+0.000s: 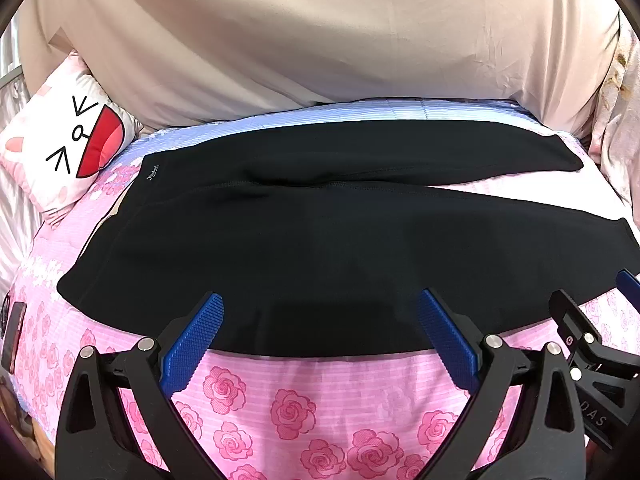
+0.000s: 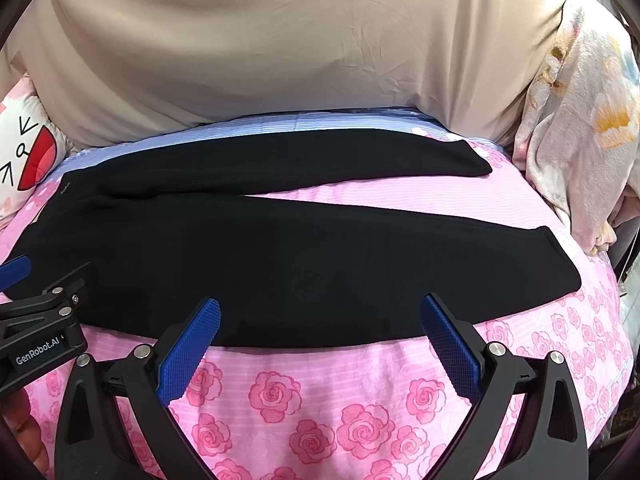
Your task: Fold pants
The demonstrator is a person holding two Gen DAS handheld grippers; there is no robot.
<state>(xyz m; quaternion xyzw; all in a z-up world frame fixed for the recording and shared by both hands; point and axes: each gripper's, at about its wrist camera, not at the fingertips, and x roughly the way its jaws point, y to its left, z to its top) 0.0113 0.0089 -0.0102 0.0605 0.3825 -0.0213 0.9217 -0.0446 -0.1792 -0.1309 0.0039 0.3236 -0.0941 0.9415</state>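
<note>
Where the rose-printed pink bedspread (image 1: 320, 400) lies across the bed, the black pants (image 1: 320, 248) are laid flat and unfolded, waistband at the left and both legs running to the right. A small pale logo (image 1: 153, 173) marks the far left corner of the waistband. The two legs part into a narrow V toward the right, the far leg ending short of the near one, and pink cloth shows between them. The fabric looks smooth, with faint creases at the crotch.

The left gripper (image 1: 320, 332) sits at the near edge of the pants toward the waist, its blue-padded fingers (image 1: 194, 344) spread wide and nothing between them. Just to its right, the right gripper (image 2: 320, 336) sits at the same near edge, likewise spread and holding nothing; each shows at the side of the other's view.

A cartoon-face pillow (image 1: 68, 148) lies left of the waistband, a beige sheet (image 1: 320, 40) hangs along the far side, and a floral blanket (image 2: 580, 128) is bunched at the far right. Bare bedspread lies open on the near side.
</note>
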